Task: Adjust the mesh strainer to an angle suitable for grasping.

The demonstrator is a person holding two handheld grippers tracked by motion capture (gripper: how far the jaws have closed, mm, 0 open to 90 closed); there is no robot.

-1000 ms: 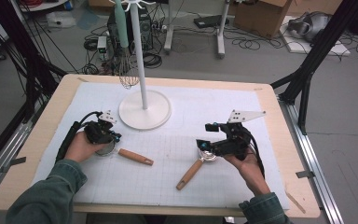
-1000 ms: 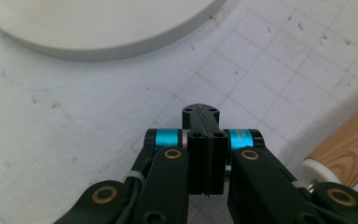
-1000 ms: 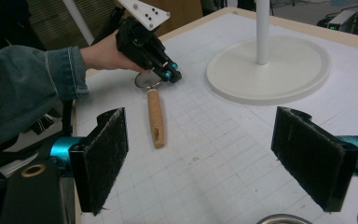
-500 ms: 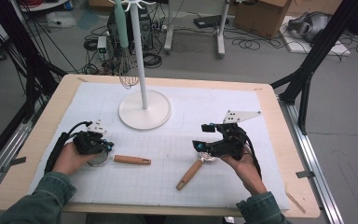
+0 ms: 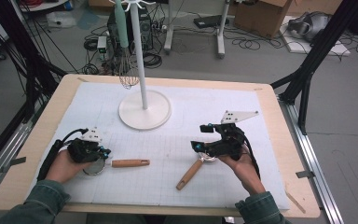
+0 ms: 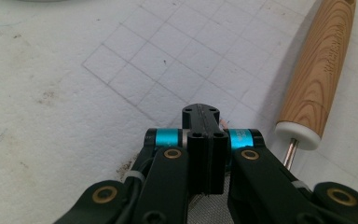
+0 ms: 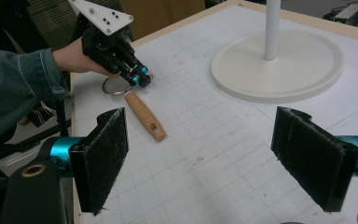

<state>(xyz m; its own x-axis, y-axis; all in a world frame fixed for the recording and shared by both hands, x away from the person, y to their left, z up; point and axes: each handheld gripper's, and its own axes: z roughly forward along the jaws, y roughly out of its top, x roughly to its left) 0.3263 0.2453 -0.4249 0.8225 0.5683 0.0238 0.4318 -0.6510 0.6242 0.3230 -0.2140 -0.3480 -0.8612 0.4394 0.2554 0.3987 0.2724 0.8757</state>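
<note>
A small wire strainer lies at the front left of the white mat, with its ring (image 5: 93,168) under my left gripper (image 5: 98,153) and its wooden handle (image 5: 130,163) pointing right. The left gripper's jaws (image 6: 204,122) are pressed together at the rim where the stem meets the handle (image 6: 317,84), and mesh shows beneath them. In the right gripper view that gripper (image 7: 139,78) sits on the ring (image 7: 114,87). A second wooden-handled utensil (image 5: 189,175) lies at the front right, its metal head under my right gripper (image 5: 199,146). That gripper (image 7: 207,156) is open wide with nothing between its pads.
A white stand with a round base (image 5: 144,111) rises at the middle back of the mat. A whisk (image 5: 129,73) hangs from it on the left side. The mat lies on a wooden table (image 5: 289,140); cables and boxes lie on the floor beyond.
My left hand has drawn back toward the table's front left, and the strainer has come along with it, its handle turning level. The right hand has stayed put.
</note>
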